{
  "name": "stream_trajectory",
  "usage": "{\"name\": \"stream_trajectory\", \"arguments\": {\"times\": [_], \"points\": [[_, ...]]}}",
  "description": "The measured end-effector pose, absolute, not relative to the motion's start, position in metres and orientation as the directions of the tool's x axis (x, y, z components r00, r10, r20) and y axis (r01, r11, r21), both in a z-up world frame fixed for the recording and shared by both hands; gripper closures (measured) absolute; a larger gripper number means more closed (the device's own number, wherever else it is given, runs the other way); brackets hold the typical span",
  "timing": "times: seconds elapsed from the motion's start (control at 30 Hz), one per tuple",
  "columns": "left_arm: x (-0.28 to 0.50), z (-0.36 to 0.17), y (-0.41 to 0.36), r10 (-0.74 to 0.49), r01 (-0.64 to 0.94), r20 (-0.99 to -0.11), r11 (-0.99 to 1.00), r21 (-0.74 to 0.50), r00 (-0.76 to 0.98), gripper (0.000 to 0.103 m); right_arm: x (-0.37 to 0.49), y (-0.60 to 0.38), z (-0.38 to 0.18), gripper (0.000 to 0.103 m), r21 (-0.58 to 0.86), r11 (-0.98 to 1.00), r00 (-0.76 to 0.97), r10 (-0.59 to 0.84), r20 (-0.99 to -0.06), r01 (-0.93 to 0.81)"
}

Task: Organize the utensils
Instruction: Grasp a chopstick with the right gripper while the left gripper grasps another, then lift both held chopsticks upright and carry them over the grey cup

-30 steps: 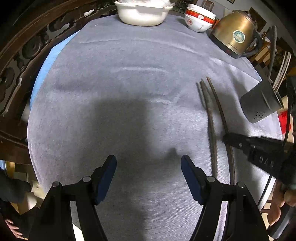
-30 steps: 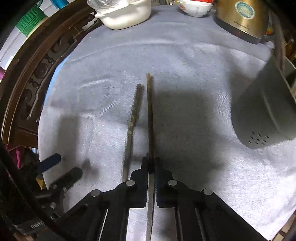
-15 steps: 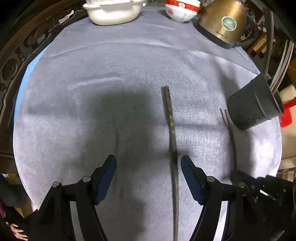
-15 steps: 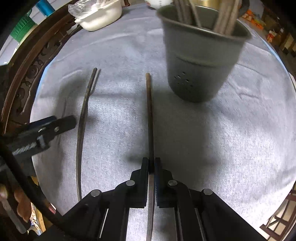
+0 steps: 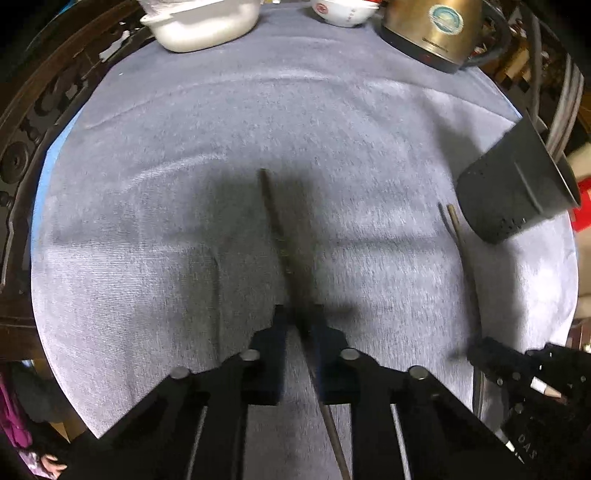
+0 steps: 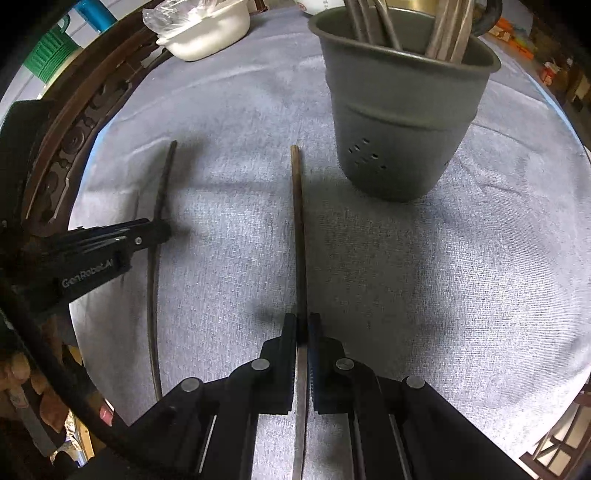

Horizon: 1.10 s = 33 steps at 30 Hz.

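Chopsticks: two dark, thin sticks lie lengthwise on the grey cloth, well apart, one in each claw.
Left claw [image 5: 300, 325]: its jaws are closing on the darker chopstick [image 5: 275, 229], which runs between the pads and out past them toward the far side of the desk; in the right wrist view the same claw [image 6: 162, 230] reaches in from the left edge and meets that chopstick [image 6: 160, 192] partway along its length.
Right claw [image 6: 303, 325]: clamped tight on the brown chopstick [image 6: 297, 206], pads pressed to both sides, stick pointing straight ahead.
Brown chopstick, left wrist view: seen at the right [image 5: 463, 251], its far tip just beside the holder, its near end at the right claw [image 5: 476, 350].
Utensil holder [image 6: 399, 122]: dark grey cup with small holes near its base, standing upright on the cloth just right of the brown chopstick's tip, with several utensil handles inside.
Desk [image 5: 184, 184]: round, covered by the grey cloth, with a carved dark wooden rim.
Far edge: white dish [image 5: 203, 22], red-patterned bowl [image 5: 343, 13], brass-coloured kettle [image 5: 432, 29].
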<state>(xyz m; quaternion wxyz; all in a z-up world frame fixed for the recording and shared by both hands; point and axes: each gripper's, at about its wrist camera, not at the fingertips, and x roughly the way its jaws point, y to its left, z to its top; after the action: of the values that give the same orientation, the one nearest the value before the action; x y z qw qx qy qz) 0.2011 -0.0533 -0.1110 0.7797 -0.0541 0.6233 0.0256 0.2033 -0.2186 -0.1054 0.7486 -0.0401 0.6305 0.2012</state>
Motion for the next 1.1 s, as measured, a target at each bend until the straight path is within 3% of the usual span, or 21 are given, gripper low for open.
{"name": "stream_trajectory", "arguments": {"times": [0.2, 0.43, 0.67, 0.7, 0.83, 0.97, 1.1], "points": [[0.188, -0.110, -0.053, -0.048, -0.019, -0.981, 0.998, -0.052, 0.186, 0.093, 0.196, -0.215, -0.106, 0.094, 0.183, 0.914, 0.093, 0.231, -0.968, -0.362], [0.206, -0.109, -0.034, -0.085, -0.085, -0.984, 0.991, -0.099, 0.155, 0.084, 0.214, -0.214, -0.102, 0.093, 0.179, 0.932, 0.081, 0.215, -0.973, -0.316], [0.218, -0.112, -0.040, -0.079, -0.058, -0.986, 0.994, -0.089, 0.148, 0.082, 0.231, -0.198, -0.104, 0.091, 0.111, 0.942, 0.095, 0.148, -0.984, -0.316], [0.219, -0.112, -0.041, -0.078, -0.052, -0.985, 0.995, -0.086, 0.153, 0.094, 0.230, -0.193, -0.104, 0.091, 0.090, 0.936, 0.096, 0.130, -0.987, -0.341], [0.225, -0.112, -0.039, -0.137, -0.001, -0.980, 0.990, -0.139, 0.141, 0.098, 0.228, -0.180, -0.105, 0.097, 0.045, 0.919, 0.093, 0.089, -0.992, -0.393], [0.217, -0.087, -0.026, -0.180, -0.012, -0.953, 0.982, -0.189, 0.243, 0.098, 0.222, -0.175, -0.092, 0.097, 0.105, 0.915, 0.132, 0.168, -0.977, -0.389], [0.203, -0.042, -0.011, -0.200, -0.032, -0.868, 0.970, -0.240, 0.455, 0.098, 0.202, -0.182, -0.045, 0.097, 0.176, 0.913, 0.325, 0.304, -0.896, -0.368]]}}
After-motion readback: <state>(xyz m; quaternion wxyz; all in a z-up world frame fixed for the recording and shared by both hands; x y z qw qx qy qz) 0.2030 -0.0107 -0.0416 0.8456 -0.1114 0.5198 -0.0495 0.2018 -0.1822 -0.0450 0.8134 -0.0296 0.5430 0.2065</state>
